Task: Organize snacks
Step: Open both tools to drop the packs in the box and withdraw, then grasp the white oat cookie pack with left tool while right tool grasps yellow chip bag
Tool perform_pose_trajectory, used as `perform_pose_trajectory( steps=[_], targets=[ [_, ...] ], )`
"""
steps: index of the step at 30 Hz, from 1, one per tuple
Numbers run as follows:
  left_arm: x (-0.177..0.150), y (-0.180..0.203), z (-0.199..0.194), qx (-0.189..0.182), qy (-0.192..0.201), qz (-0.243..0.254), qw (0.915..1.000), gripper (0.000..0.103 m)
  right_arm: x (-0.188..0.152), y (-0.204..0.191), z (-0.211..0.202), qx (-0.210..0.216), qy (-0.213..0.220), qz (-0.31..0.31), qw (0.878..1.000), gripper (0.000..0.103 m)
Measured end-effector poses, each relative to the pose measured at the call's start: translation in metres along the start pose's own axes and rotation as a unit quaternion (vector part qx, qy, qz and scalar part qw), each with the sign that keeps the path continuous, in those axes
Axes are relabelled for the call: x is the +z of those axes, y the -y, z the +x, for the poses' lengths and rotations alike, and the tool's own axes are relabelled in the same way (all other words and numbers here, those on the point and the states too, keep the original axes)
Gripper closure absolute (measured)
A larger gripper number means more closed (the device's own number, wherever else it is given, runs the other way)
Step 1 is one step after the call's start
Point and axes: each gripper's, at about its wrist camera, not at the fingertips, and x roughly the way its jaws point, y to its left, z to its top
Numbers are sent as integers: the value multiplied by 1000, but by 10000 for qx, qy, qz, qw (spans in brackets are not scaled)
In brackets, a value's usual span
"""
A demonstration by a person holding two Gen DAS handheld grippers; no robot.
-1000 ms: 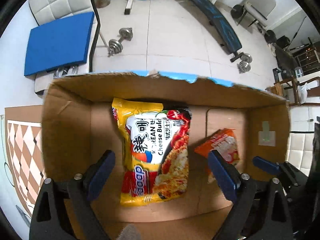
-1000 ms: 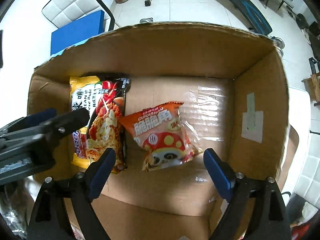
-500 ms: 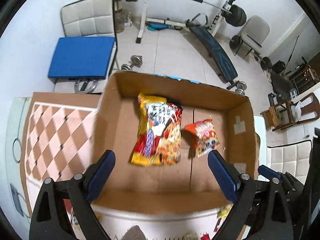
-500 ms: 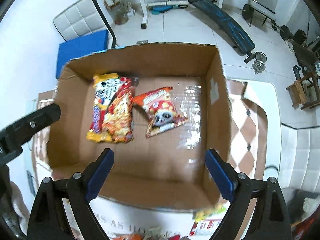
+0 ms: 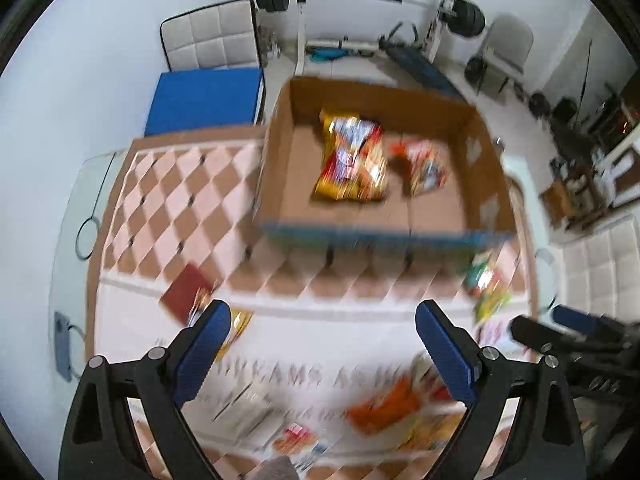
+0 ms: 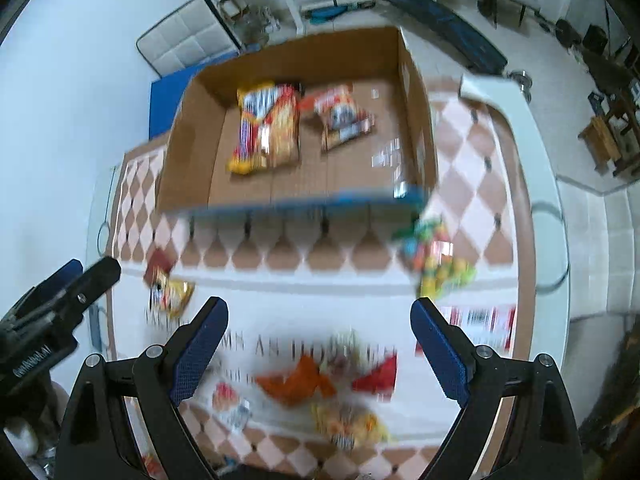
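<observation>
Hovering between picks: left gripper (image 5: 322,342) and right gripper (image 6: 318,338) both gape empty. Two packets lie in the far cardboard box (image 6: 188,136); next calls for grabbing the near orange packet (image 6: 296,384).

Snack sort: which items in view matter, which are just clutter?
Job: cardboard box, yellow noodle pack and orange snack bag inside it, loose packets on the table.
Clutter: barbell rack, blue mat, white chair.

Open-topped cardboard box (image 5: 276,168), bare floor left of yellow packet (image 5: 352,160).
</observation>
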Motion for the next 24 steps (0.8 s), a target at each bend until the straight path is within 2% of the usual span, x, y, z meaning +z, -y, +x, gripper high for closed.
perform_pose_trajectory(
  steps=[4, 8, 11, 13, 14, 16, 18, 20, 22, 24],
  targets=[
    [-52, -11, 22, 339, -416, 214, 9983, 8, -51, 15, 28, 42, -706, 206, 9973, 8],
    [-104, -32, 60, 421, -1237, -5, 9914, 8, -97, 46, 72, 58, -1459, 716, 9867, 8],
    [-138, -52, 88, 271, -1851, -517, 9810, 8, -135, 75, 102, 258, -1897, 1451, 9707, 8],
    [-154, -64, 100, 226, -2086, -859, 9740, 8, -152, 89, 115, 415, -2043, 1900, 9594, 8],
    [-162, -72, 106, 216, -2170, -1070, 9700, 8, -160, 95, 121, 517, -2080, 2112, 9537, 8],
    [-170, -78, 111, 240, -2152, -1148, 9695, 8, -171, 104, 129, 667, -2151, 2471, 9425, 8],
    [-175, -77, 117, 234, -2123, -971, 9721, 8, -180, 110, 137, 815, -2213, 2771, 9314, 8],
    [-180, -70, 125, 65, -2173, -639, 9740, 8, -185, 113, 147, 968, -2273, 3008, 9212, 8],
    [-185, -61, 134, 24, -2285, -347, 9729, 8, -189, 115, 158, 1101, -2280, 3281, 9101, 8],
    [-191, -55, 144, 83, -2506, -201, 9678, 8, -191, 115, 168, 1103, -2262, 3520, 9015, 8]
  ],
)
